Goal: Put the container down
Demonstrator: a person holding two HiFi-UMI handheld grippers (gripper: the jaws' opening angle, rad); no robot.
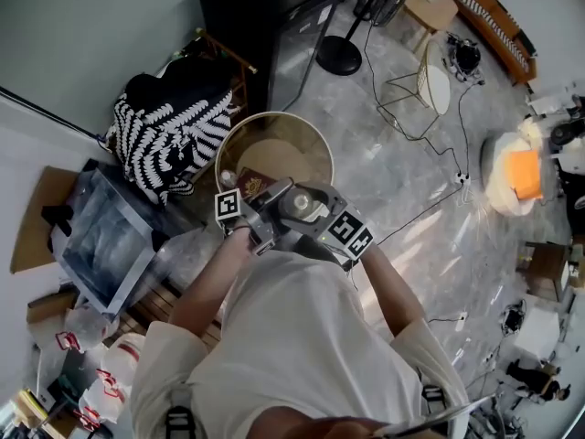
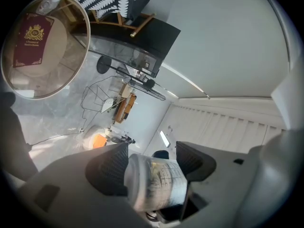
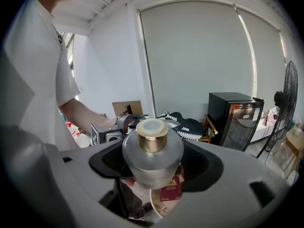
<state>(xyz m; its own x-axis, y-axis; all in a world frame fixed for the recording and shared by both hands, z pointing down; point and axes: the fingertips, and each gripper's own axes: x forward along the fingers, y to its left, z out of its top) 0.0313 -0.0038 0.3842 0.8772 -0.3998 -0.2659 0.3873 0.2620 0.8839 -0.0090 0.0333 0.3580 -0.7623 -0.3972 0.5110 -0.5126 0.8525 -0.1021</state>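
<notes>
In the left gripper view, my left gripper (image 2: pixel 152 169) is shut on a translucent white container (image 2: pixel 154 186) with a printed label, which lies across the jaws. In the right gripper view, my right gripper (image 3: pixel 152 159) is shut on a frosted round bottle (image 3: pixel 153 153) with a gold collar and a white cap. From the head view both grippers meet above the near rim of a round glass-topped table (image 1: pixel 315 144), left gripper (image 1: pixel 267 210) beside right gripper (image 1: pixel 309 207). The bottle (image 1: pixel 300 203) shows between them. I cannot tell whether both hold one item.
A maroon booklet (image 1: pixel 253 184) lies on the table, also visible as the booklet (image 2: pixel 31 41) and the booklet (image 3: pixel 171 188). A black-and-white patterned cloth (image 1: pixel 169 131) lies on a chair to the left. A black cabinet (image 1: pixel 265 26) stands behind, and cables (image 1: pixel 411 126) cross the floor.
</notes>
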